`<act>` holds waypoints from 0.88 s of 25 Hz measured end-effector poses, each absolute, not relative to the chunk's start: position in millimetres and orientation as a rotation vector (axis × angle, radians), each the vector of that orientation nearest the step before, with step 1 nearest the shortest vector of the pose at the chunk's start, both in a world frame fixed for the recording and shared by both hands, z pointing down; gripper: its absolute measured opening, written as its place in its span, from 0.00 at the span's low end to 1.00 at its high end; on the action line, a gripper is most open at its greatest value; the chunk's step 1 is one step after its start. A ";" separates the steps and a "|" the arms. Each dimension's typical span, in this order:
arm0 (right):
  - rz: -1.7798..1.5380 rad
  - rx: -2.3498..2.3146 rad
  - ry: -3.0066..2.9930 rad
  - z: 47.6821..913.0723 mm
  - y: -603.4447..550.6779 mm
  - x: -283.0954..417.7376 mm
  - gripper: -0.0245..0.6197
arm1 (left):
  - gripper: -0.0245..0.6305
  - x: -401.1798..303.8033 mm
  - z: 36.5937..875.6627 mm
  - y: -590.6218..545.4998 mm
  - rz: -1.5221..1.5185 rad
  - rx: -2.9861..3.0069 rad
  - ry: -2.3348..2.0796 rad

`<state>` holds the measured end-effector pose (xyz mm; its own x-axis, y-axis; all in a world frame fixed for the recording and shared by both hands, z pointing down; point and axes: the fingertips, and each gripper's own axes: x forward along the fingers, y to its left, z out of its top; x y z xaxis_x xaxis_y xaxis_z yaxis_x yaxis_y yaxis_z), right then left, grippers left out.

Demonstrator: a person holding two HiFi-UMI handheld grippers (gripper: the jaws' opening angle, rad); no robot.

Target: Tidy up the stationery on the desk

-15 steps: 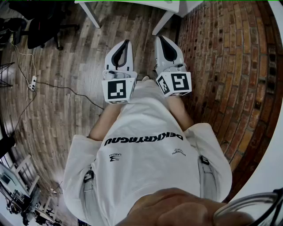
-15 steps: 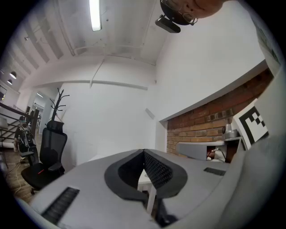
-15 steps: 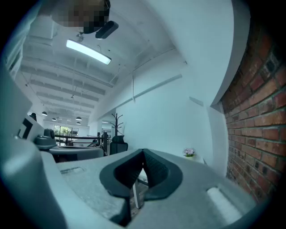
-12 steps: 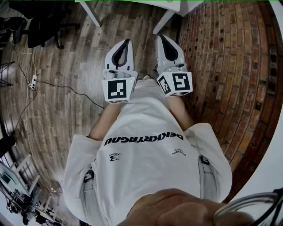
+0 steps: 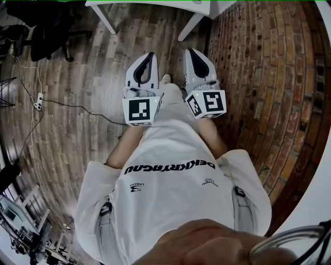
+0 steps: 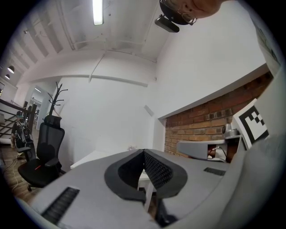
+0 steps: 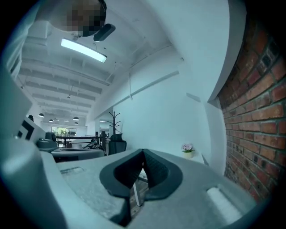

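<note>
No stationery shows in any view. In the head view my left gripper point(image 5: 149, 54) and right gripper point(image 5: 190, 50) are held side by side in front of the person's white shirt, pointing level toward the white desk point(image 5: 155, 4) at the top edge. Only that desk's edge and two legs show there. Both pairs of jaws are closed tip to tip with nothing between them, as seen on the left gripper point(image 6: 144, 151) and the right gripper point(image 7: 143, 150) in their own views. A small flower pot point(image 7: 187, 148) stands on the desk.
A brick wall point(image 5: 269, 77) runs along the right. A black office chair point(image 5: 46, 31) stands at the left, also the chair point(image 6: 42, 152) beside a coat stand point(image 6: 56, 96). A cable with a power strip point(image 5: 39, 98) lies on the wooden floor.
Both grippers have shifted slightly down the picture, toward the person's body. Their jaws stay closed and empty.
</note>
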<state>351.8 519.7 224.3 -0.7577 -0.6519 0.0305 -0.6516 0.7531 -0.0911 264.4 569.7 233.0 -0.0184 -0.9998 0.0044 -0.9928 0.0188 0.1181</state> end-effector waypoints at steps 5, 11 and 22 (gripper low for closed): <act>-0.129 -1.091 2.926 227.9 503.0 337.1 0.04 | 0.04 250.5 241.9 548.8 -0.115 2.127 -2.175; -0.139 -1.102 2.910 235.9 452.2 305.8 0.04 | 0.04 211.3 245.8 496.3 -0.116 2.115 -2.177; -0.190 -1.111 2.904 249.4 299.2 218.4 0.04 | 0.04 125.9 258.1 344.1 -0.067 2.118 -2.166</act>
